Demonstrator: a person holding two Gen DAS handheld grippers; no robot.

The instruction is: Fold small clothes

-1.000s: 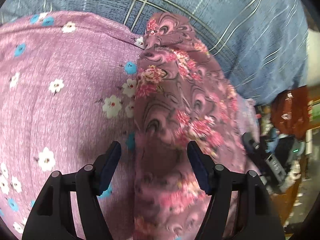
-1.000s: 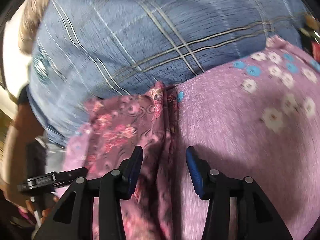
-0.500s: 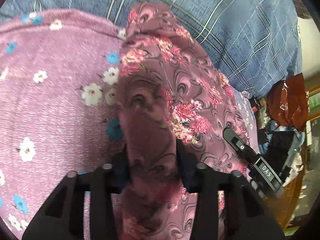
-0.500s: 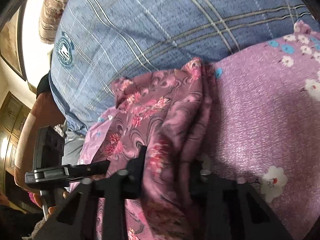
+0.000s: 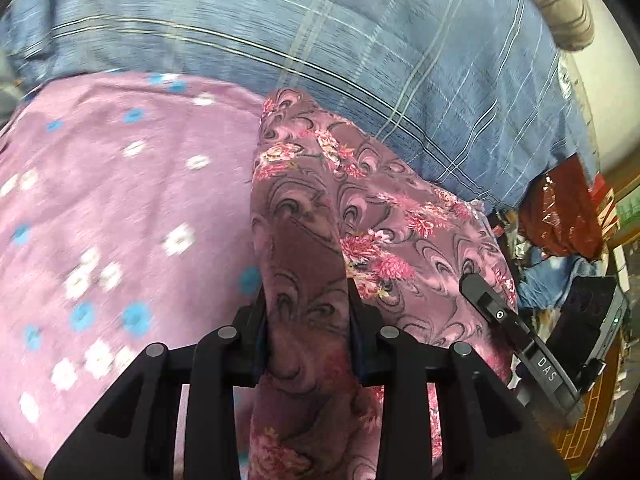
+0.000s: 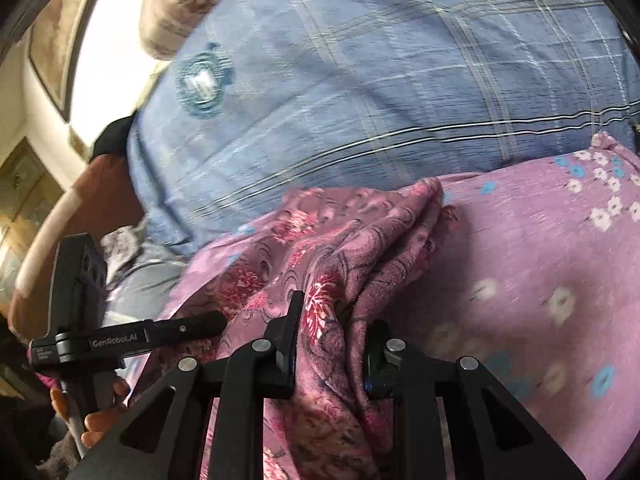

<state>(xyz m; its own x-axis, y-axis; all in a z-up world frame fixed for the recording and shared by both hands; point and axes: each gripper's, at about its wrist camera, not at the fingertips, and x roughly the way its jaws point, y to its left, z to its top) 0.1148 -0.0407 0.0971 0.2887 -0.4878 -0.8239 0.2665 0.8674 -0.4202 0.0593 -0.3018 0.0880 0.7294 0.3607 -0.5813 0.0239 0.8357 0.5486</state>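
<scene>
Gripping a bunched ridge of the maroon floral garment (image 5: 308,280), the left gripper (image 5: 306,344) has the cloth squeezed between its two black fingers, and its jaws are closing further on the fabric. The garment rises out of the claw as a narrow fold that runs away from the camera, then spreads to the right in a looser sheet with pink flowers and dark swirls. That sheet reaches toward the right gripper (image 5: 520,344), seen in the left wrist view as a black bar lying against the cloth's right side. In the right wrist view the right gripper (image 6: 332,344) likewise clamps a thick gather of the same garment (image 6: 344,248) between its fingers, jaws closing on it, with the folds fanning out from the claw toward a peak near the middle of the picture. The left gripper (image 6: 132,336) shows at the lower left of that view, held in a person's hand (image 6: 96,420), its tip touching the garment's left side. The garment lies lifted over a lilac cloth (image 5: 120,200) printed with small white and blue flowers, which spreads beside it. Behind both lies a blue plaid bedspread (image 6: 400,80), and a patterned pillow (image 6: 180,4) rests at its far edge.
</scene>
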